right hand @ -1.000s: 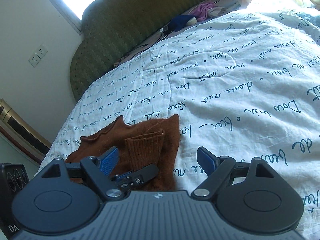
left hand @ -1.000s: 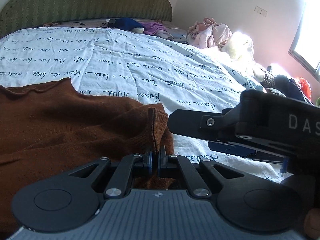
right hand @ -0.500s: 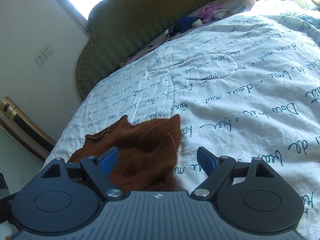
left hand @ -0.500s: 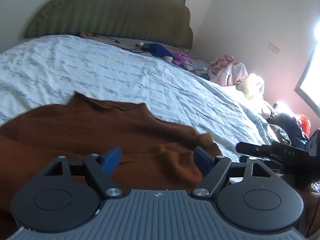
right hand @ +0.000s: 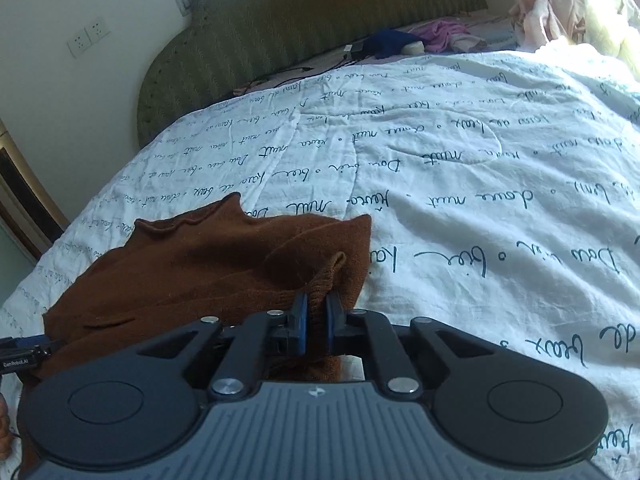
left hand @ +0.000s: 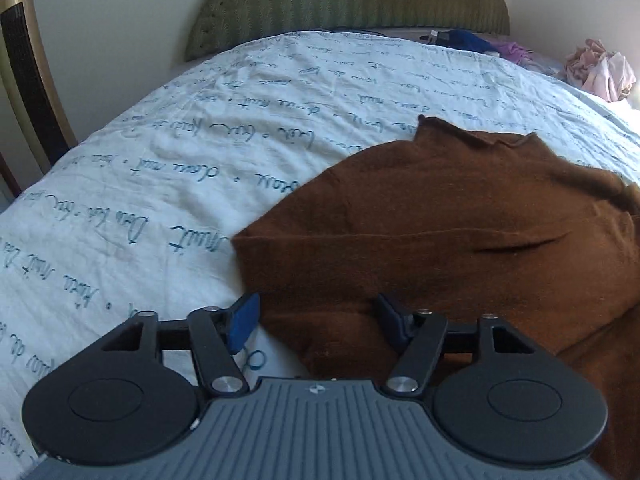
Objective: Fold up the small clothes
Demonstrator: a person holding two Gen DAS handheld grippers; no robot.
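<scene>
A brown knit sweater (left hand: pixel 460 220) lies flat on the white script-printed bedsheet (left hand: pixel 180 184). In the left wrist view my left gripper (left hand: pixel 316 312) is at the sweater's near left edge. Its jaws are wide and closing, with that edge between the blue pads (left hand: pixel 244 320), which do not press it. In the right wrist view the sweater (right hand: pixel 200 264) lies at lower left. The right gripper (right hand: pixel 316 308) is closing, its pads pinching the ribbed cuff (right hand: pixel 326 276) at the sweater's right corner. A bit of the left gripper (right hand: pixel 24 352) shows at the left edge.
A green padded headboard (left hand: pixel 340 0) stands at the far end of the bed. Blue and purple clothes (right hand: pixel 400 40) lie below it, with a pink and cream pile (right hand: pixel 552 12) at far right. A gold-framed appliance (left hand: pixel 24 80) stands left of the bed.
My left gripper let go of the cuff, opened and swung left to the sweater's left edge. My right gripper, open before, has shut on the ribbed cuff.
</scene>
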